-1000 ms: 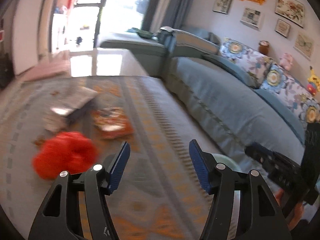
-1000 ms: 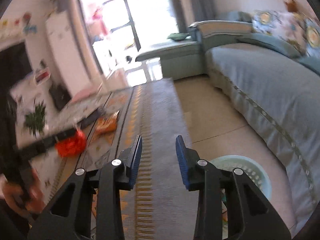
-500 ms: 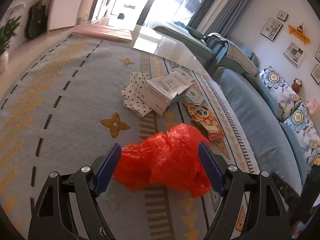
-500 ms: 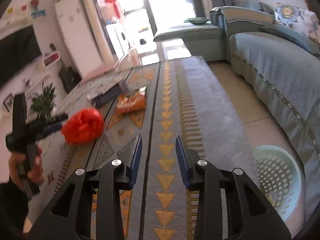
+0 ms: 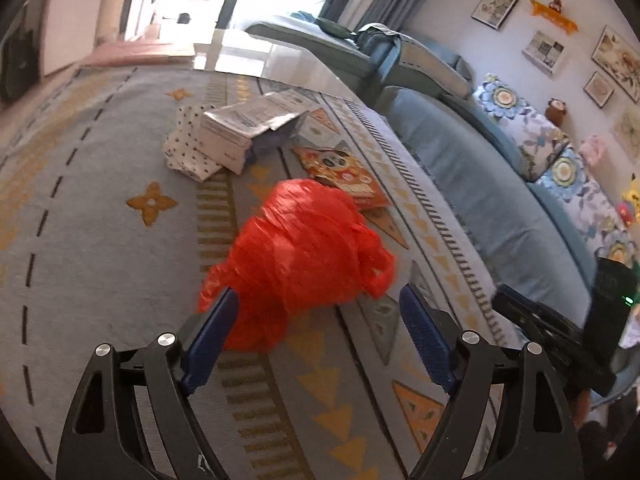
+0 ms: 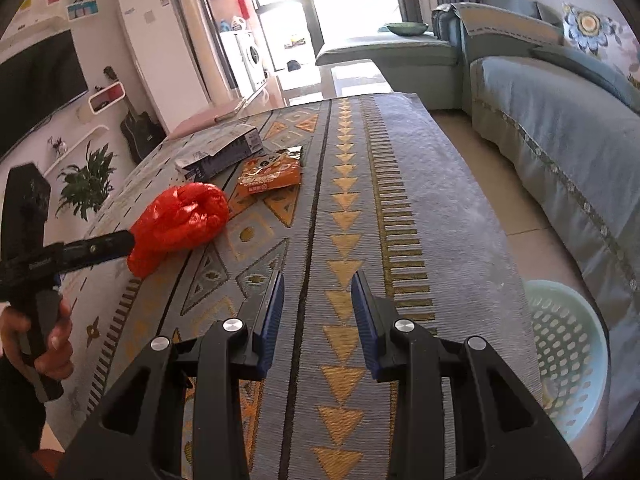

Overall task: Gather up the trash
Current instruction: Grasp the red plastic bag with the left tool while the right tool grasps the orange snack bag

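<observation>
A crumpled red plastic bag [image 5: 304,252] lies on the patterned rug [image 5: 100,248]. My left gripper [image 5: 318,316] is open, its blue fingers on either side of the bag's near end. The bag also shows in the right wrist view [image 6: 180,220] with the left gripper's tip against it. Beyond it lie an orange snack packet [image 5: 344,176], a white carton [image 5: 240,132] and a dotted wrapper [image 5: 188,148]. My right gripper [image 6: 318,312] is open and empty above the rug. A pale green basket [image 6: 568,352] stands on the floor at the right.
A blue sofa [image 5: 500,200] runs along the right side. A glass table [image 6: 352,76] stands beyond the rug. A TV [image 6: 36,80], a guitar [image 6: 140,128] and a potted plant [image 6: 86,184] line the left wall.
My left gripper has swung from the sofa side to the red bag and now straddles its near end. My right gripper has turned left and tilted down; the basket shows more fully.
</observation>
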Available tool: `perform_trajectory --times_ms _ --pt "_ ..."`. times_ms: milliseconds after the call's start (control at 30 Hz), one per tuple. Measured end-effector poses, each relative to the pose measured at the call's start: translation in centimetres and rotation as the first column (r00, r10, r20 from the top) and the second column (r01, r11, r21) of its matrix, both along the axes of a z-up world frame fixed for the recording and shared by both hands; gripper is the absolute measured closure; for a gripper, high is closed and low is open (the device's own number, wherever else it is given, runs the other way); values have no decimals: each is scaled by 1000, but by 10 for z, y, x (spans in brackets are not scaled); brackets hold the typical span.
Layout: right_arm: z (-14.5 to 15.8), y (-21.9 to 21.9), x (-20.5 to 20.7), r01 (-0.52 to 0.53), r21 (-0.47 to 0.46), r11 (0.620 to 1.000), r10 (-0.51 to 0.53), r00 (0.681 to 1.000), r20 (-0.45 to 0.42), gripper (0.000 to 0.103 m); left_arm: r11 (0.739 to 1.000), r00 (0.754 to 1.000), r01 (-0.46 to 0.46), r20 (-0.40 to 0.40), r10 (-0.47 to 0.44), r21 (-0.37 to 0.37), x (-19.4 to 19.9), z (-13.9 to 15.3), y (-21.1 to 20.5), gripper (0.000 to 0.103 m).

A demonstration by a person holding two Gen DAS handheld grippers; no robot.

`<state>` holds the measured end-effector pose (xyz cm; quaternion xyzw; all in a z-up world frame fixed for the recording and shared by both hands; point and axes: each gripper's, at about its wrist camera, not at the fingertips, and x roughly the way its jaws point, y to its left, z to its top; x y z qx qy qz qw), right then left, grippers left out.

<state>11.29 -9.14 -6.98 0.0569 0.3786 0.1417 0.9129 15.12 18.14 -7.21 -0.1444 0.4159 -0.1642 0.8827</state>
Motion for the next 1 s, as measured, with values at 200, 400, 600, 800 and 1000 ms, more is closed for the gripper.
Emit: perform_trajectory --times_ms 200,400,600,800,1000 --pt "3 12 13 -38 -5 999 38 999 5 71 999 999 -36 20 35 41 26 -4 1 22" --pt "4 27 61 -37 91 995 38 999 -15 62 999 999 47 -26 -46 15 37 -22 -16 56" --pt "1 61 108 -29 43 999 30 999 -22 52 996 993 -63 98 69 -67 18 -11 8 78" --pt "-10 79 140 -9 18 1000 10 999 -44 35 977 973 -160 147 180 -138 3 -5 32 78" --pt "-20 98 169 16 -83 996 -23 996 -88 15 987 972 -138 178 151 -86 -2 0 23 78"
